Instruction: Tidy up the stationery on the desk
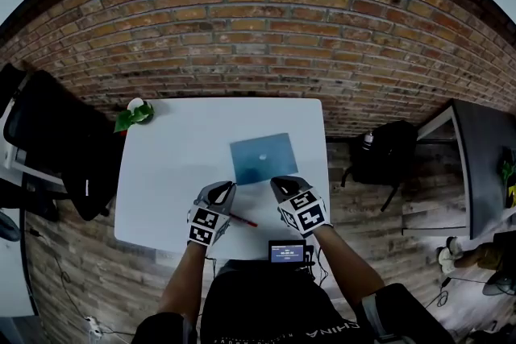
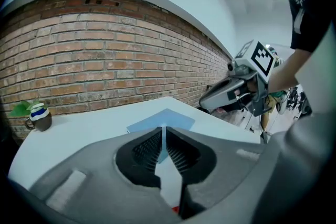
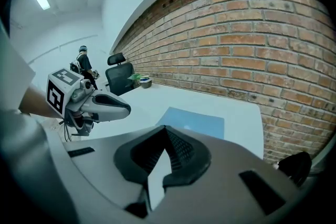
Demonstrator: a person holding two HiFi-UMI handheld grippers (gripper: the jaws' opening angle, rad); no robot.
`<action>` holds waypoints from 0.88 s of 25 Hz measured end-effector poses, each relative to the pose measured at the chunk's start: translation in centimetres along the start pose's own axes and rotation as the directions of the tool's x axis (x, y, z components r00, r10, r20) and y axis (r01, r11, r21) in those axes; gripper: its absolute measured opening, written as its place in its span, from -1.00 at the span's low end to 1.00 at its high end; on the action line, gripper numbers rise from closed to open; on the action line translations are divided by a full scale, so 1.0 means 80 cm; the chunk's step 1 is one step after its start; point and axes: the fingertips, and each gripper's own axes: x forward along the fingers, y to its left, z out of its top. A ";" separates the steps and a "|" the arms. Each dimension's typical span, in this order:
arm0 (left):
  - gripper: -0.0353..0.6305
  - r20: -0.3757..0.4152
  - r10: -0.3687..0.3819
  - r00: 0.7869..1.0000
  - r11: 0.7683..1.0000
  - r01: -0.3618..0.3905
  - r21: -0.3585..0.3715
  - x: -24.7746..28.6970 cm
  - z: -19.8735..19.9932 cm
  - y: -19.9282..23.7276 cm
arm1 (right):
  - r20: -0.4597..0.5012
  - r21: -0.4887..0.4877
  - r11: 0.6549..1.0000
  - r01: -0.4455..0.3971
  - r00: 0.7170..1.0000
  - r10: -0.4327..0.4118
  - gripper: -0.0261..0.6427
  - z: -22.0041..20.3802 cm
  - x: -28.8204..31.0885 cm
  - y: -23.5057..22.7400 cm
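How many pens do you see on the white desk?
1. A red pen lies near the front edge of the desk, beside the left gripper; the grippers may hide others.

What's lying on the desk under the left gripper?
A red pen lies on the white desk, one end sticking out from beneath the left gripper. Its other end is covered by the gripper, so its full length cannot be seen.

Brick wall (image 1: pixel 258 20), wood floor (image 1: pixel 367 213), black chair (image 1: pixel 56 137).

Blue sheet (image 1: pixel 264 158) lies flat on the white desk (image 1: pixel 169 173). Slim red pen (image 1: pixel 246 221) lies slantwise near the front edge.
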 end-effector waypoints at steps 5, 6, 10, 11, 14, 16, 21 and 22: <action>-0.59 -0.032 -0.020 0.999 1.000 0.021 0.021 0.020 -0.005 0.007 | -0.021 0.029 1.000 0.007 1.000 -0.007 -0.89 -0.015 0.012 -0.011; -0.59 -0.036 -0.024 0.999 0.999 0.025 0.026 0.024 -0.007 0.011 | -0.028 0.039 0.999 0.014 1.000 -0.012 -0.89 -0.019 0.015 -0.011; -0.47 -0.056 -0.024 0.998 0.998 0.027 0.050 0.046 -0.010 0.040 | -0.043 0.083 0.995 0.050 0.998 -0.047 -0.89 -0.028 0.031 -0.016; -0.43 -0.061 -0.030 0.998 0.998 0.034 0.056 0.053 -0.010 0.047 | -0.048 0.095 0.993 0.064 0.997 -0.060 -0.89 -0.031 0.035 -0.020; -0.38 -0.079 -0.065 0.995 0.995 0.071 0.069 0.075 -0.010 0.061 | -0.070 0.145 0.984 0.108 0.993 -0.098 -0.89 -0.040 0.046 -0.029; -0.34 -0.088 -0.085 0.992 0.994 0.091 0.065 0.087 -0.011 0.072 | -0.091 0.181 0.976 0.122 0.990 -0.107 -0.76 -0.046 0.054 -0.032; -0.23 -0.130 -0.126 0.983 0.988 0.136 0.076 0.127 -0.020 0.095 | -0.130 0.245 0.953 0.178 0.980 -0.150 -0.63 -0.063 0.065 -0.051; -0.23 -0.136 -0.130 0.982 0.986 0.143 0.086 0.134 -0.020 0.099 | -0.139 0.255 0.948 0.188 0.978 -0.157 -0.61 -0.067 0.067 -0.054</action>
